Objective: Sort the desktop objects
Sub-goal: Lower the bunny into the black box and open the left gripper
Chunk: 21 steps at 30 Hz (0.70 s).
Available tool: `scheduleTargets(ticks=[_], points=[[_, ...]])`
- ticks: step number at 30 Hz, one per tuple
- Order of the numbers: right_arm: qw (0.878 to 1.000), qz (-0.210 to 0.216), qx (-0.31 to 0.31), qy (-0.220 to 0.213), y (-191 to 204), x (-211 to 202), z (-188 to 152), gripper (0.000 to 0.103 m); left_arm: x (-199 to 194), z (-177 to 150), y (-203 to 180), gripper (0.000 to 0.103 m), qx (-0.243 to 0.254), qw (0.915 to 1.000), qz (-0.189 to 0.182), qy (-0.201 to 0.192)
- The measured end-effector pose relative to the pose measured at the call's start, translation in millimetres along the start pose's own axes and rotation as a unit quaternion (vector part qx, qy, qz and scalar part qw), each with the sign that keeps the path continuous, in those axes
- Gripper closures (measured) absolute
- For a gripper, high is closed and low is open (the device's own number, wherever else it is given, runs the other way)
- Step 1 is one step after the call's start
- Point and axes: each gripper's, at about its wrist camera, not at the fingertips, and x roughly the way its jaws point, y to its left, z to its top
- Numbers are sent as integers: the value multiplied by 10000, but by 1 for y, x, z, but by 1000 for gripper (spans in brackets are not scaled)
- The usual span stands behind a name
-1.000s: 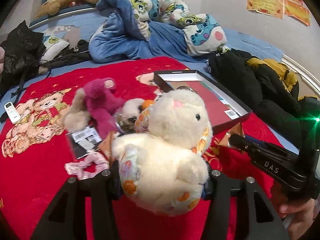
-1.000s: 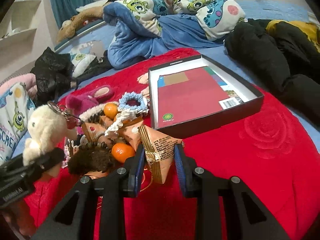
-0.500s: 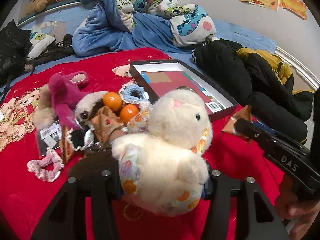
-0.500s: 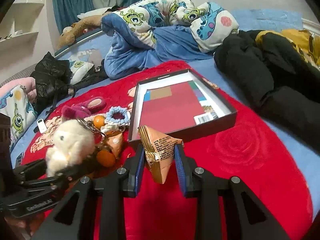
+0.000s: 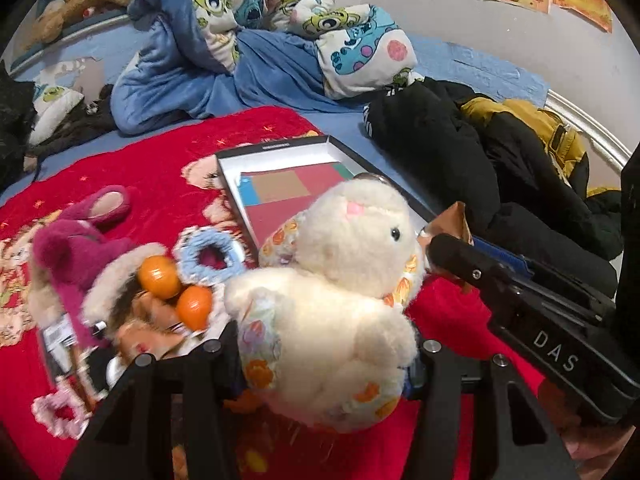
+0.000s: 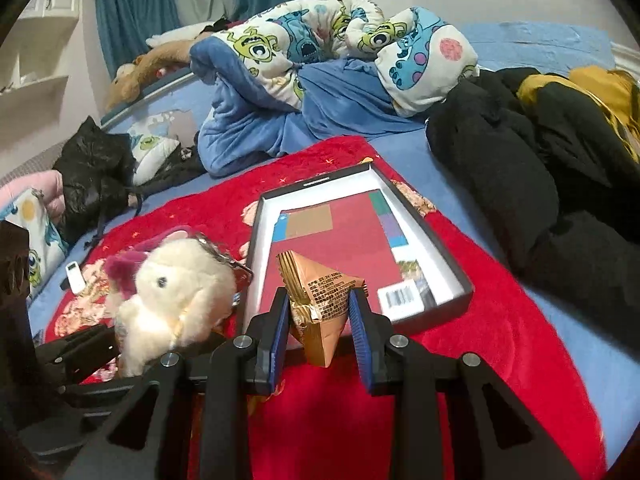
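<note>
**Two grippers, each with something in it, in front of the box**

The left gripper [image 5: 320, 356] is squeezed shut on a soft white bunny toy [image 5: 332, 300]. The bunny is big and fills the middle of the left view. It hides much of the near part of the black box [image 5: 280, 148]. From the right view the bunny [image 6: 172, 292] is up off the red blanket [image 6: 500, 352], just left of the box [image 6: 440, 248].

The right gripper [image 6: 320, 328] is closed on a brown snack packet [image 6: 320, 300]. Its blue pads [image 6: 360, 328] press on both sides of the packet. The packet is held up in front of the near edge of the box and covers part of it. The box lies flat on the red blanket. It has a red card with colored patches inside.

To the left of the bunny is a pile of small things. There are two oranges [image 5: 172, 288] touching each other, a blue fuzzy hair tie [image 5: 210, 254], a pink plush toy [image 5: 76, 248] and a pink hair tie [image 5: 56, 412]. A white remote [image 6: 74, 274] lies at the far left edge of the blanket.

Behind the box is a blue monster quilt [image 6: 320, 60]. On the right is a heap of black and yellow clothes [image 6: 540, 152], close to the box.
</note>
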Motion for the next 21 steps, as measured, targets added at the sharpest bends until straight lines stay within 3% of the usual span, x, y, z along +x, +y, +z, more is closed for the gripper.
scheduleTargets(ticks=[14,21], points=[[9979,-171,148,608,-62,77,21,74,89,32,-3,48,249,9982,166,527],[9948,-29,100,1016,-59,108,19,74,112,30,-14,48,378,9962,261,746]])
